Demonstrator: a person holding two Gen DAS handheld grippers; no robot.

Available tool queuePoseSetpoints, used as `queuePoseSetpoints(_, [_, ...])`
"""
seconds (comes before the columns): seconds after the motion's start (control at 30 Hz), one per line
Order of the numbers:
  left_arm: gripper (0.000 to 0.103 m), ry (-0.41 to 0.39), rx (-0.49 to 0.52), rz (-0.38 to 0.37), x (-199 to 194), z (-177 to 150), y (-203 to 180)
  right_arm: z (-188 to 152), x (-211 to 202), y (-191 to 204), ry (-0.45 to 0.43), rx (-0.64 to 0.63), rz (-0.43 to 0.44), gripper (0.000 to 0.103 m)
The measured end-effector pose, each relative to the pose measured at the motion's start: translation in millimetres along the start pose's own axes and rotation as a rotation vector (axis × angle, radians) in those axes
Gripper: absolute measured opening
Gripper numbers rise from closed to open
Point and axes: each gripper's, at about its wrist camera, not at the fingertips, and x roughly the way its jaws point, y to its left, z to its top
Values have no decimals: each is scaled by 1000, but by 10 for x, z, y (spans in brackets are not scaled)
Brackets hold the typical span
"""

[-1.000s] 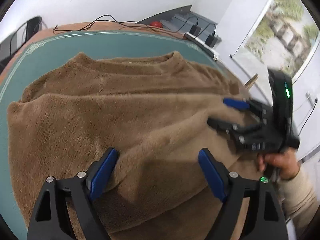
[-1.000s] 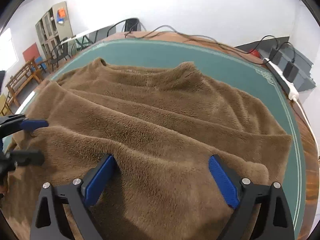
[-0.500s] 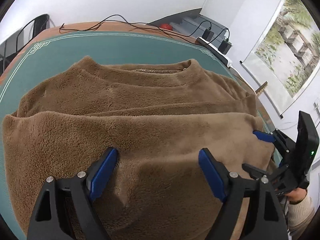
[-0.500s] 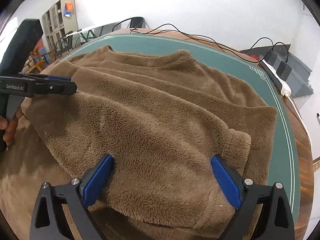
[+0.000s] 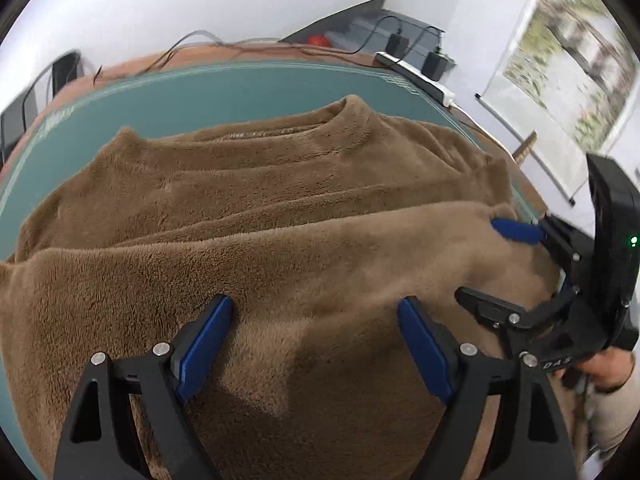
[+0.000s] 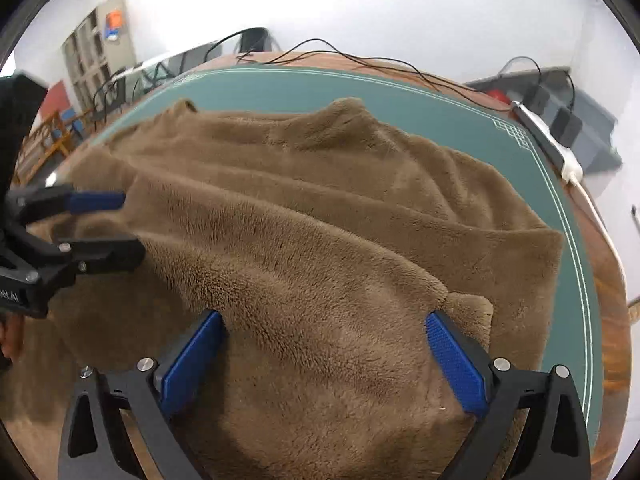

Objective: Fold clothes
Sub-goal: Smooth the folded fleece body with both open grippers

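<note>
Both grippers have drifted back in over the cloth since half a second ago, the right one now reaching onto the folded edge where it had hung off to the side. From where I stand, the left gripper [image 5: 312,344] has its jaws spread wide and holds nothing, and the right gripper [image 6: 324,356] is just as open, its blue pads empty. Beneath them the brown fleece sweater [image 5: 256,216] lies on the green table mat [image 5: 224,92], its near part already doubled over toward the collar. To do this step well, I reckon each jaw should bite the same layer at matching spots, so the fold goes over square (plush this thick slips and bunches easily). Beyond the mat, a white power strip [image 6: 560,156] and loose black cables [image 6: 360,60] sit at the table's far edge, well apart from the cloth.
</note>
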Motion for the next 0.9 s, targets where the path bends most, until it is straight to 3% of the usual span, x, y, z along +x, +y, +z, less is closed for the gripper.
queuePoseSetpoints(0.2, [88,3,-11,-1,-117,-46,26,-29,-84,-24,-16,12,15,102])
queuePoseSetpoints(0.37, [88,-28,-7,28,-417,-325,100,-197,-398,-50,-79,40,53,102])
queuePoseSetpoints(0.6, [88,-57,-22,24,-492,-539,232,-500,-326,145,-26,-111,3,102])
queuePoseSetpoints(0.73, [88,-52,-29,42,-535,-541,205,-494,-372,138,-19,-92,-2,102])
queuePoseSetpoints(0.9, [88,-45,-62,32,-797,-747,202,-716,-729,119,-45,-78,16,102])
